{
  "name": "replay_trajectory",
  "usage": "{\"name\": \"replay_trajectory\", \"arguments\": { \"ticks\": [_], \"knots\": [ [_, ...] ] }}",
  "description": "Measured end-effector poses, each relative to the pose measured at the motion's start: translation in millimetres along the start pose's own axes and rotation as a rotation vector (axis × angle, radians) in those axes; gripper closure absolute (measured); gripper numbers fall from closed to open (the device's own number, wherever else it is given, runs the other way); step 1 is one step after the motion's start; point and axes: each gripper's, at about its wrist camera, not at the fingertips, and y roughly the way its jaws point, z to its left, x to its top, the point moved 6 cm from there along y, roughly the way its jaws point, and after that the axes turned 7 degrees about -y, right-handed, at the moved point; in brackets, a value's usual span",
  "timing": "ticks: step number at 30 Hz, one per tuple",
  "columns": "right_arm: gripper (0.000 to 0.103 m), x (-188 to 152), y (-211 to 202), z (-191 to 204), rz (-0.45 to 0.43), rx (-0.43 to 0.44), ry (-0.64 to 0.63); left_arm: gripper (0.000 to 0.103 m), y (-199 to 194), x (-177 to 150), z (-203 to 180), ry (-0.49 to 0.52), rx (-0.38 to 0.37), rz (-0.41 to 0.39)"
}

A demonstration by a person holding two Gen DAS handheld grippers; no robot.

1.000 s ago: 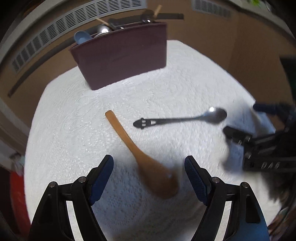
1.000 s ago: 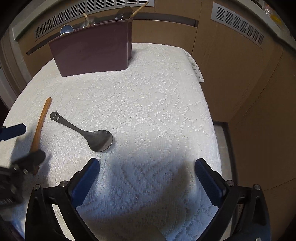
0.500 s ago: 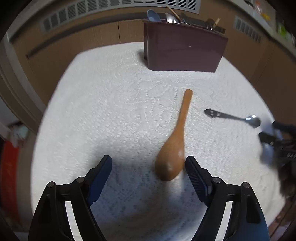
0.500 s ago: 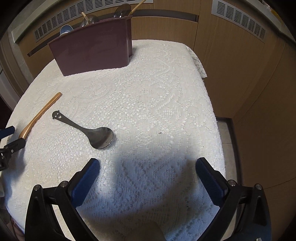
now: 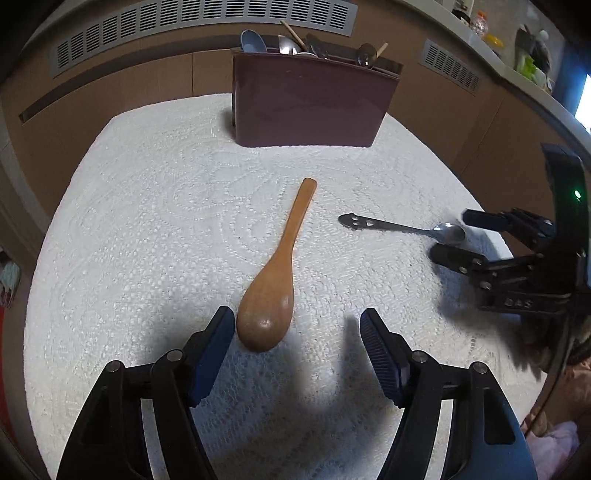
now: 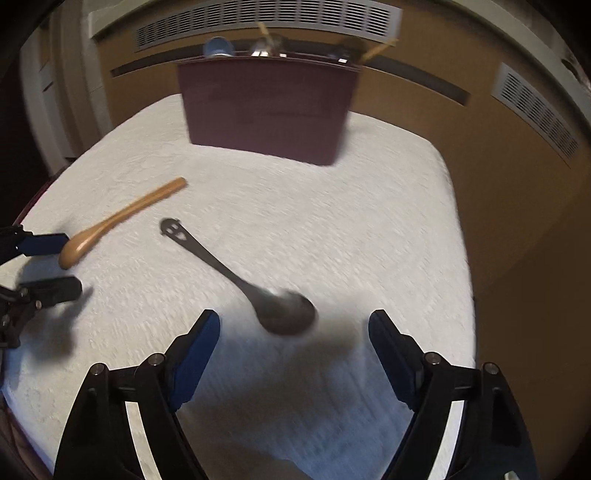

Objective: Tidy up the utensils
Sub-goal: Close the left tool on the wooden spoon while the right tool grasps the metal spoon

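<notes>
A wooden spoon (image 5: pixel 275 284) lies on the white lace tablecloth (image 5: pixel 147 221), bowl toward me, handle pointing at the maroon utensil holder (image 5: pixel 310 99). My left gripper (image 5: pixel 297 334) is open, its fingertips on either side of the spoon's bowl, just short of it. A dark metal spoon (image 6: pixel 255 280) with a smiley-face handle lies to the right. My right gripper (image 6: pixel 293 332) is open, its fingertips flanking that spoon's bowl. Both spoons show in each view: the metal spoon (image 5: pixel 406 229) and the wooden spoon (image 6: pixel 110 225).
The holder (image 6: pixel 266 107) stands at the table's far edge with several utensils sticking out. Brown cabinet panels with vent grilles (image 5: pixel 203 22) surround the table. The table's right edge (image 6: pixel 461 236) drops off near the right gripper.
Both grippers have moved in toward their spoons. The left one has closed on the wooden spoon's bowl; the right view has swung left, bringing the metal spoon between its fingers.
</notes>
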Motion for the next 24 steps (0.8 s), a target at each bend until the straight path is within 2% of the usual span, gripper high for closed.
{"name": "replay_trajectory", "arguments": {
  "ticks": [3,5,7,8,10,12,16,21,22,24],
  "knots": [
    [0.023,15,13,5,0.013,0.025,-0.003,0.032,2,1,-1,0.008,0.017,0.002],
    [0.032,21,14,12,0.021,0.040,-0.017,0.032,2,0,-2,0.009,0.024,0.006],
    [0.056,25,13,26,0.059,0.118,-0.060,0.032,4,1,-1,0.011,0.023,0.008],
    [0.056,27,10,35,0.082,0.186,-0.075,0.032,4,0,-1,0.016,0.022,0.009],
    [0.060,31,3,45,0.084,0.248,-0.091,0.032,3,-1,-1,0.021,0.020,0.010],
    [0.061,39,-1,54,0.064,0.224,-0.139,0.032,2,-2,-1,0.024,0.021,0.010],
    [0.071,50,7,65,0.058,0.175,-0.208,0.032,2,-3,-1,0.021,0.022,0.012],
    [0.070,59,26,62,0.091,0.176,-0.207,0.032,1,-2,0,0.015,0.014,0.013],
    [0.067,59,26,58,0.090,0.174,-0.192,0.032,1,-1,1,0.005,0.006,0.014],
    [0.059,56,25,45,0.084,0.111,-0.169,0.034,-1,4,4,-0.019,-0.016,0.019]
  ]
}}
